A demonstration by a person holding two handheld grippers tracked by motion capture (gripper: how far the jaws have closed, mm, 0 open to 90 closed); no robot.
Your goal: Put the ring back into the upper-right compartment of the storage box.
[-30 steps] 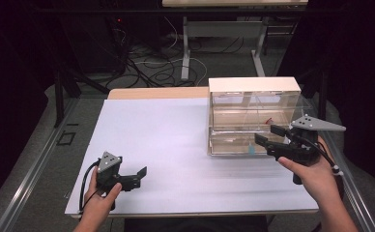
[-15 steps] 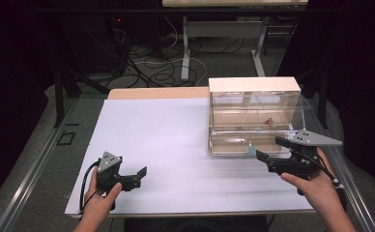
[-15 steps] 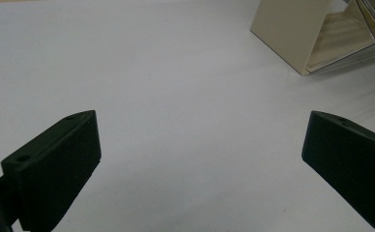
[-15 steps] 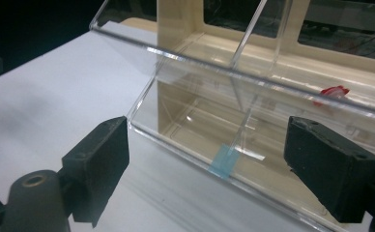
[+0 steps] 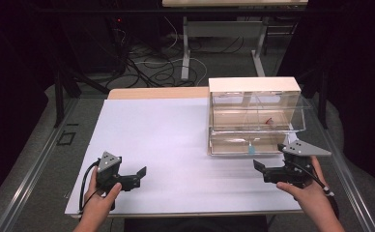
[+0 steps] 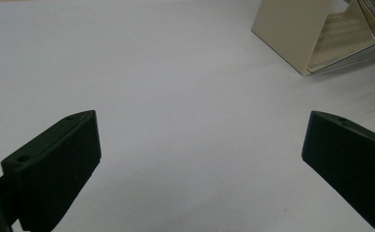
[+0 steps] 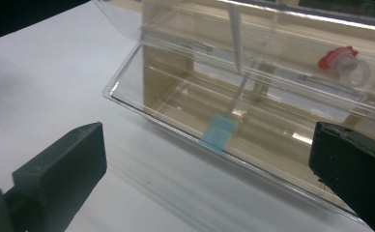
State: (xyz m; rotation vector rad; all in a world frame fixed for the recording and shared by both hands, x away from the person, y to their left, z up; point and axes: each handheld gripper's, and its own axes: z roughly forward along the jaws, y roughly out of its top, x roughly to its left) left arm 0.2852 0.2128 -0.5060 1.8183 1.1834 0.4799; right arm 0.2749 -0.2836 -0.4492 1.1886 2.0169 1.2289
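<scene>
Since a second ago the right gripper (image 5: 272, 170) has drawn back from the front of the clear two-tier box (image 5: 253, 116) and dropped toward the near edge of the table (image 5: 166, 130); it now sits just off the box's near right corner, apart from it, held in the person's right hand (image 5: 307, 189) with its grey three-cornered plate on top. The left gripper (image 5: 130, 176) has kept its place near the table's near left corner, gripped by the left hand (image 5: 101, 195). Both tools are spread wide and carry nothing: in the left gripper view the two black jaws stand far apart over bare white surface, and in the right gripper view the jaws likewise stand wide, framing the box's lower tray (image 7: 234, 140). The box lies with its long axis running left to right across the table's far right part, cream top uppermost and its open drawer fronts facing the person. The lower tray juts forward past the upper tier and bears a small pale blue tab (image 7: 217, 133) on its front wall near the middle. In the upper tier, toward the right, lies a small clear piece with a red cap (image 7: 342, 60). The left gripper view catches the box's cream side panel (image 6: 292, 29) at the upper right, well apart from the jaws.
</scene>
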